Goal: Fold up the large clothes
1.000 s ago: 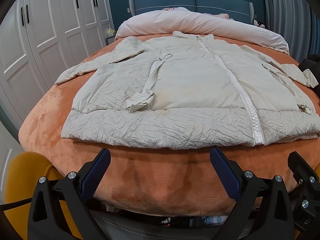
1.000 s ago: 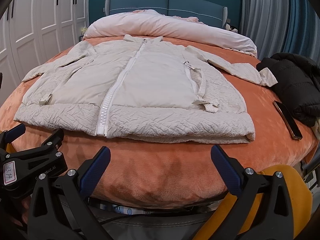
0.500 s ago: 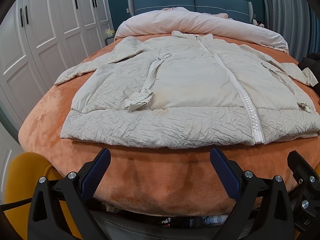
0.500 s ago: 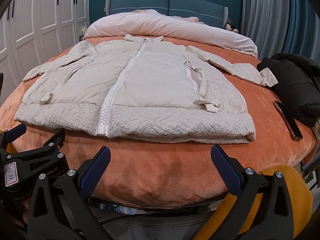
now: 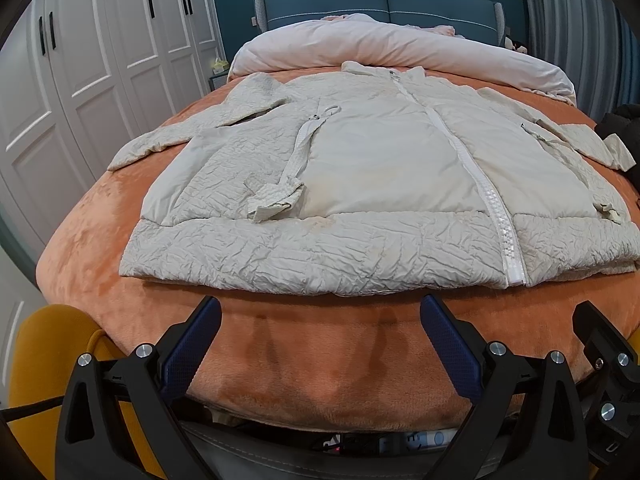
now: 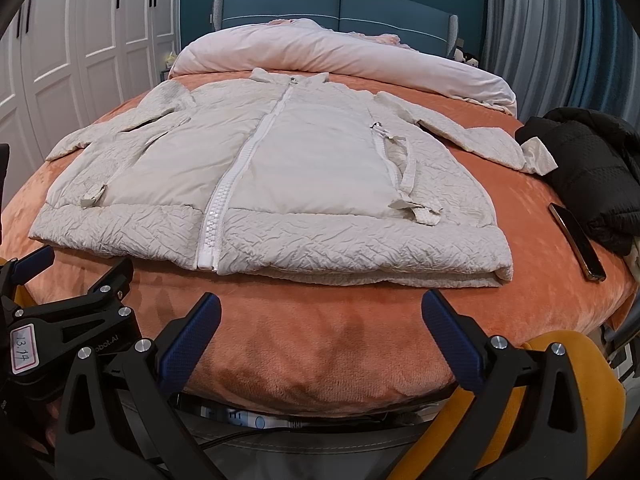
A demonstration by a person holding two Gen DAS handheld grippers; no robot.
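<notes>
A large cream padded jacket (image 5: 360, 184) (image 6: 276, 184) lies flat and zipped on the orange bedspread (image 5: 304, 344) (image 6: 320, 332), sleeves spread to both sides, hem toward me. My left gripper (image 5: 320, 320) hovers open in front of the hem, left of the zipper, holding nothing. My right gripper (image 6: 320, 316) is open too, just short of the hem to the right of the zipper end. The left gripper's body (image 6: 68, 312) shows at the lower left of the right wrist view.
A black jacket (image 6: 584, 168) is piled at the bed's right edge, with a phone (image 6: 576, 240) beside it. A rolled pink duvet (image 6: 344, 56) lies by the blue headboard. White wardrobes (image 5: 80, 80) line the left wall. A yellow chair back (image 5: 32, 360) sits below.
Both grippers have drifted very slightly; the jacket and the bed look unchanged.
</notes>
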